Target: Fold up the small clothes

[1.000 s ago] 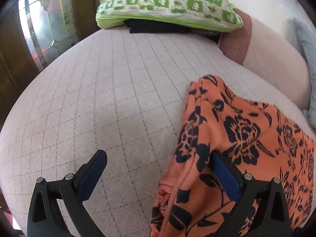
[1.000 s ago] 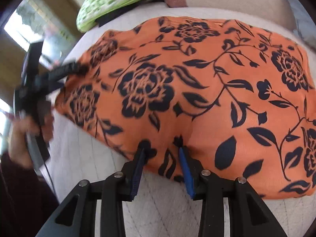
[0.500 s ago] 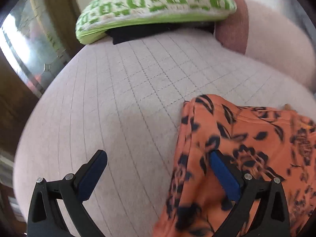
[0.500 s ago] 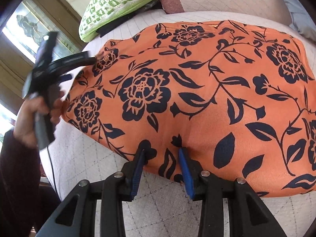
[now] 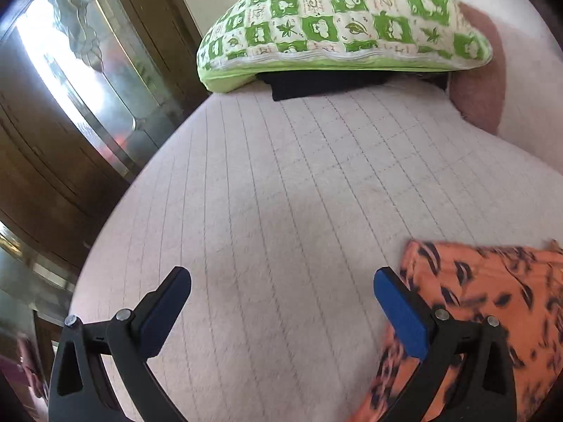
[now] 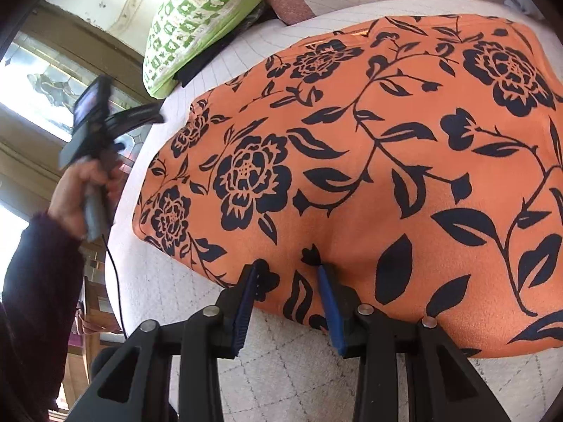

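An orange cloth with black flowers (image 6: 369, 161) lies spread flat on the pale quilted bed (image 6: 299, 362). My right gripper (image 6: 288, 270) is at its near edge, its blue pads narrowly apart with a fold of the cloth's edge between them. My left gripper (image 5: 281, 281) is wide open and empty, lifted over bare quilt (image 5: 281, 193), with the cloth's corner (image 5: 492, 281) just right of its right finger. In the right wrist view the left gripper (image 6: 140, 116) is held up in a hand, off the cloth's left edge.
A green-and-white patterned pillow (image 5: 337, 24) lies at the far end of the bed on a dark folded item (image 5: 316, 84). A pink bolster (image 5: 482, 102) is at the back right. A wooden door with glass (image 5: 81, 81) stands to the left.
My left gripper has drawn back left and up, off the cloth, and now looks at bare quilt. My right gripper has stayed at the cloth's near edge.
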The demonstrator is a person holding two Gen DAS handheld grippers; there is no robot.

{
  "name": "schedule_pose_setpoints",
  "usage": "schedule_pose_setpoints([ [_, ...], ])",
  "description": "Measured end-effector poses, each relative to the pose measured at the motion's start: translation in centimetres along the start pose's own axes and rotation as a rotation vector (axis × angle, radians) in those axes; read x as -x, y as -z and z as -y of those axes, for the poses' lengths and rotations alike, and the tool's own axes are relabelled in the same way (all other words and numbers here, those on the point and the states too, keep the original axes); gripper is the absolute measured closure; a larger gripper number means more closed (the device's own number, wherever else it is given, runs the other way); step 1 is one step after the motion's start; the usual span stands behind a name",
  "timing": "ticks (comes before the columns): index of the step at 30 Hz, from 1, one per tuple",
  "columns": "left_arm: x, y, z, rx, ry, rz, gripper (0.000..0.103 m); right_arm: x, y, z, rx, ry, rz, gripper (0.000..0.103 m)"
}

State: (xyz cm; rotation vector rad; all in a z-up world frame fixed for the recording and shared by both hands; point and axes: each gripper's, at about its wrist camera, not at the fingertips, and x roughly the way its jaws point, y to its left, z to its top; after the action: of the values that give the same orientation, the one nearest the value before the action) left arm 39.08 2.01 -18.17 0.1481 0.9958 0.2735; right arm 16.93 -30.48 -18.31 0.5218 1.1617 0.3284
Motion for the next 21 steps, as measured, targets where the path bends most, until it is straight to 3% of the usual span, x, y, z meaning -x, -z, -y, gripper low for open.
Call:
schedule_pose_setpoints([
  [4, 3.6, 4.2, -2.4, -0.024, 0.084, -0.013, 0.000, 0.2, 0.2, -0.3, -0.004, 0.023, 0.014, 0.062],
  [6, 4.8, 6.9, -3.5, 0.000, 0.164, -0.039, 0.000, 0.0, 0.3, -0.7, -0.002, 0.036, 0.025, 0.062],
  [13, 6.3, 16.8, -4.2, 0.264, 0.514, -0.215, 0.000, -0.4, 0.6, -0.8, -0.004, 0.039, 0.050, 0.062],
  [17, 4.7, 18.4, -2.2, 0.333, 0.546, -0.256, 0.000, -0.5, 0.6, -0.8, -0.007, 0.043, 0.051, 0.062],
  [21, 4.6, 18.1, -0.6, 0.351, 0.496, -0.182, 0.000, -0.6, 0.3, -0.9, -0.004, 0.031, 0.041, 0.056],
])
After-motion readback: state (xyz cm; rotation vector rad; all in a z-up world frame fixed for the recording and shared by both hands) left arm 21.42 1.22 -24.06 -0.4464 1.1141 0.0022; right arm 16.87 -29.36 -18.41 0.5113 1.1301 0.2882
